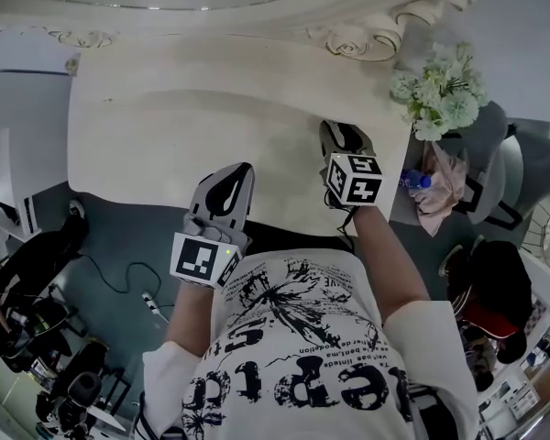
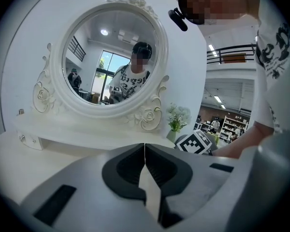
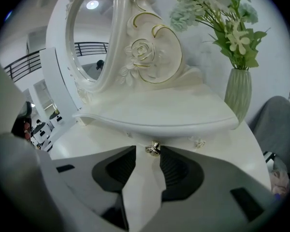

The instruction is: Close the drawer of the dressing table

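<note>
Right gripper view: shows the right gripper with jaws spread and nothing clamped. Frames a small brass knob between the two tips, free of both pads. Places that knob on the drawer, a shallow front tucked under the curved shelf at the foot of the mirror, left of the ribbed vase. Shows a second knob near it, towards the vase. Leaves unclear whether the front sits fully home under the shelf lip.

Left gripper view: shows the left gripper clenched, with tips pressed together along one thin seam and nothing between. Faces the mirror across the bare top.

Head view: sets both tools over the dressing table, the left near the front edge and well apart from the drawer, the right reaching in towards the mirror base.

Step in hand, as judged: the close of the push, with the knob let free. Appears near completion, since no open cavity shows below the shelf.

Next move, as judged: check for a gap. If any, press squarely on the front beside the knob. Otherwise draw straight back along the jaw line, keeping the tips wide so as not to catch the knob and drag the drawer out.
</note>
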### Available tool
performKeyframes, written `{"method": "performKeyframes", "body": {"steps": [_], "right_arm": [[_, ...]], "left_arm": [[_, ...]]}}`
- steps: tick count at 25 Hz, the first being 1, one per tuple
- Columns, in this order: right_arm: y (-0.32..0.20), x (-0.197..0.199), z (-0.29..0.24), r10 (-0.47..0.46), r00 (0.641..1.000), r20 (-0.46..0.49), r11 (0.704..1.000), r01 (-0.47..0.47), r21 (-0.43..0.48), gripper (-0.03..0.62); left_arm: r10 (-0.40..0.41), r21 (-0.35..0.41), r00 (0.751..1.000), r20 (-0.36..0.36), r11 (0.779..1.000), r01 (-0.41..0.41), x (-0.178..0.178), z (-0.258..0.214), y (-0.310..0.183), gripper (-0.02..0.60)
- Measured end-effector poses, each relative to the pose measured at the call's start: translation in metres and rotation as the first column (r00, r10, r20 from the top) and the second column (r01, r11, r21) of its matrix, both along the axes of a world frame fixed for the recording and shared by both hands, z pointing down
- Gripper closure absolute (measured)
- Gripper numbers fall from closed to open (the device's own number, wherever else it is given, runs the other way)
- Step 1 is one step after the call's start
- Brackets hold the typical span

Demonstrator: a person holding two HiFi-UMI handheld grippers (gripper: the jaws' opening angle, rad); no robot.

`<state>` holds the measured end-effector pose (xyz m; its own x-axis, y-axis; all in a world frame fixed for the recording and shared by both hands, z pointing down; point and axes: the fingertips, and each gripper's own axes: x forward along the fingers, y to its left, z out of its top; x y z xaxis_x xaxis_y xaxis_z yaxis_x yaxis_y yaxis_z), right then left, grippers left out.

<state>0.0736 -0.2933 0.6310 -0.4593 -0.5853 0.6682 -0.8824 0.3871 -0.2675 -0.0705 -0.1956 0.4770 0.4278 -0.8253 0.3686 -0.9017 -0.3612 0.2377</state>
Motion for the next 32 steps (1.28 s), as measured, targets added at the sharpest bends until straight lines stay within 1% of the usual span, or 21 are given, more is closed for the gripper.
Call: {"method": "performKeyframes", "body": {"steps": [1,3,5,9,13,15,17,18,21,25,28,32], "right_arm": [[0.002,-0.002,-0.001,0.001,1.000,0.009,1.000,-0.001,-0.005,0.441],[0.004,-0.001,-0.005,0.006,1.000,0.008,1.000,-0.006,-0.005,0.437],[0.008,0.002,-0.012,0.010,1.000,-0.015,1.000,-0.010,0.016,0.439],[0.021,0.006,-0.033,0.001,0.999,-0.054,0.997,0.003,0.074,0.439],[0.034,0.003,-0.069,-0.025,0.997,-0.068,0.986,0.036,0.165,0.440],[0.041,0.001,-0.091,-0.029,0.998,-0.056,0.974,0.041,0.224,0.451],[0.047,0.001,-0.118,-0.020,1.000,-0.021,0.957,0.025,0.289,0.525],[0.051,0.000,-0.131,-0.017,1.000,0.002,0.949,0.016,0.315,0.537],[0.061,0.000,-0.166,-0.024,0.998,0.051,0.924,0.003,0.383,0.554],[0.074,0.004,-0.203,-0.053,0.996,0.073,0.889,0.014,0.457,0.569],[0.080,0.006,-0.221,-0.096,0.992,0.087,0.870,0.042,0.491,0.577],[0.091,0.009,-0.236,-0.120,0.988,0.096,0.852,0.053,0.522,0.577]], "left_arm": [[0.005,0.002,1.000,0.002,1.000,-0.005,0.000,-0.001,0.000,0.561],[0.017,0.010,1.000,0.005,1.000,-0.017,0.002,-0.005,-0.002,0.561],[0.031,0.021,1.000,0.005,0.999,-0.031,0.005,-0.008,-0.003,0.561],[0.069,0.035,0.998,0.006,0.997,-0.069,0.013,-0.017,-0.001,0.561],[0.105,0.064,0.994,0.014,0.992,-0.105,0.020,-0.029,0.002,0.561],[0.120,0.085,0.993,0.015,0.989,-0.121,0.022,-0.036,0.004,0.561],[0.140,0.107,0.990,0.019,0.984,-0.141,0.025,-0.045,0.006,0.561],[0.150,0.118,0.988,0.022,0.981,-0.151,0.026,-0.050,0.008,0.561],[0.169,0.153,0.985,0.034,0.973,-0.173,0.028,-0.064,0.010,0.561],[0.177,0.204,0.983,0.050,0.962,-0.184,0.027,-0.084,0.012,0.561],[0.183,0.239,0.981,0.061,0.952,-0.193,0.028,-0.097,0.010,0.561],[0.195,0.254,0.979,0.065,0.945,-0.205,0.031,-0.104,0.014,0.561]]}}
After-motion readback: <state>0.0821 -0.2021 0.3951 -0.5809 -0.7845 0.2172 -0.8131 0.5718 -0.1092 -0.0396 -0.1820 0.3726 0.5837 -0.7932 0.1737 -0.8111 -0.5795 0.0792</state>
